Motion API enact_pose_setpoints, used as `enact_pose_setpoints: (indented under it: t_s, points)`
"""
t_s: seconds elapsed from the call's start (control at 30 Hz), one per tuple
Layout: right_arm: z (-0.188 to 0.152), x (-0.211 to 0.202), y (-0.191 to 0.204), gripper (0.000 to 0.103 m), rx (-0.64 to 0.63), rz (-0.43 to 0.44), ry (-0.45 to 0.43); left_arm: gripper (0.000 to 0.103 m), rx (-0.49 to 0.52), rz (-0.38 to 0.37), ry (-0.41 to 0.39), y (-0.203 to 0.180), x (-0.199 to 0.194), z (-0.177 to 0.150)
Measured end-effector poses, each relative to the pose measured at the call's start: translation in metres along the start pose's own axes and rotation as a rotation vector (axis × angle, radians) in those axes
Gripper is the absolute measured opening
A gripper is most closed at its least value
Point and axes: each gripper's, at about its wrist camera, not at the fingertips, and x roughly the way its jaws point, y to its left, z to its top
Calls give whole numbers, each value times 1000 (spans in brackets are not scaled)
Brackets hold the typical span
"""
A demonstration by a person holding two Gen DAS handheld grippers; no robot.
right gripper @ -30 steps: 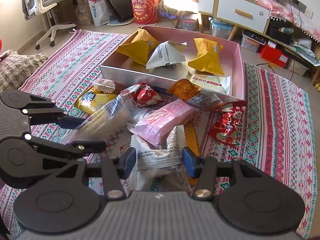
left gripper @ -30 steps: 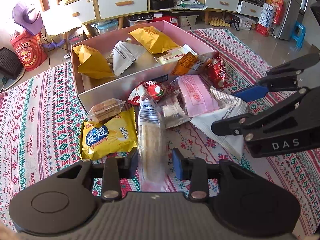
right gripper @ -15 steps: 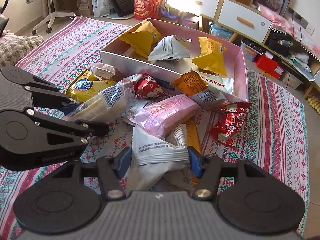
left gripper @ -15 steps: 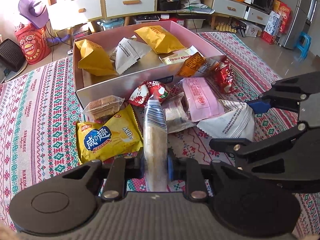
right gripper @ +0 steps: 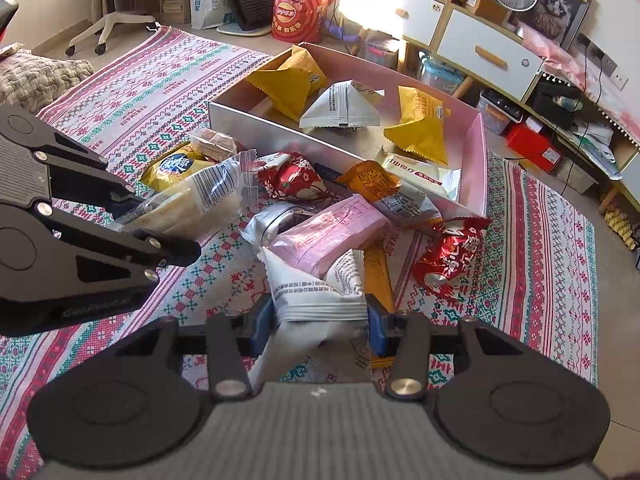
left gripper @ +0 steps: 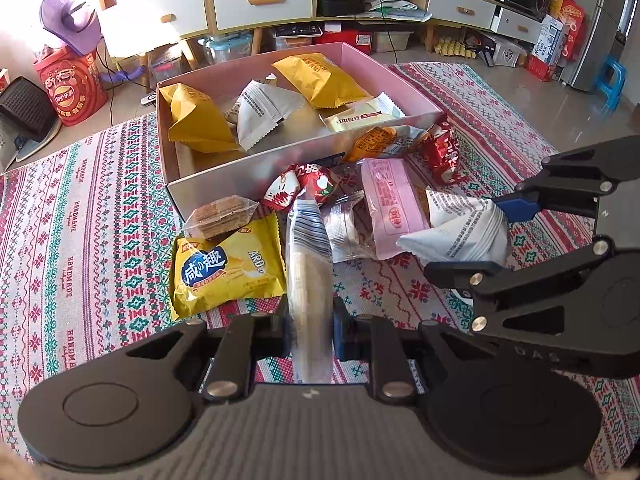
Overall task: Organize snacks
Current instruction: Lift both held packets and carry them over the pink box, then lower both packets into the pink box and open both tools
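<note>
My left gripper [left gripper: 310, 332] is shut on the near end of a long clear cracker pack [left gripper: 308, 264] with blue stripes, which lies on the rug in front of the pink box [left gripper: 256, 182]. In the right wrist view the left gripper [right gripper: 160, 224] holds that cracker pack [right gripper: 200, 196] at the left. The jaws of my right gripper [right gripper: 319, 328] are closing, and both pads touch a white snack pack [right gripper: 316, 292] between them. The box [right gripper: 280, 128] holds yellow and white packs. A pink pack [left gripper: 392, 200] and a yellow pack [left gripper: 224, 272] lie loose.
A patterned rug [left gripper: 80, 220] covers the floor. More loose snacks lie by the box: red packs [right gripper: 452, 256], an orange pack [right gripper: 372, 180] and a wafer pack [left gripper: 220, 216]. Drawers [left gripper: 260, 0] and a red tub [left gripper: 70, 88] stand behind, an office chair [right gripper: 108, 8] far left.
The left jaws closed onto the cracker pack. The right jaws narrowed around the white pack, whose near end now sits pinched between the pads. Both hands stayed nearly in place.
</note>
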Motion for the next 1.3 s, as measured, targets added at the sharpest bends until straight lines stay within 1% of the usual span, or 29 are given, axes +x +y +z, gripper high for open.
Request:
enact_pose_setpoints:
  t_s: [0.2, 0.33, 0.53, 0.73, 0.8, 0.9, 1.03, 1.3]
  points:
    - [0, -14, -3, 43, 21, 11, -20, 23, -3, -2, -18, 0, -11, 1]
    - [2, -24, -10, 43, 53, 28, -45, 23, -13, -3, -38, 1, -19, 4]
    - [8, -37, -19, 43, 88, 31, -94, 23, -26, -2, -69, 4, -29, 9]
    - [17, -34, -31, 43, 127, 29, -105, 23, -18, 21, -94, 7, -35, 19]
    - [21, -33, -35, 43, 150, 42, -103, 23, -20, 18, -99, 11, -36, 24]
    - [28, -30, -41, 44, 173, 52, -109, 23, -13, 37, -114, 17, -37, 32]
    - [42, -26, -48, 44, 179, 43, -122, 23, -46, 33, -126, 29, -33, 46]
    - [68, -3, -64, 44, 203, 41, -133, 23, -45, 35, -133, 42, -6, 88]
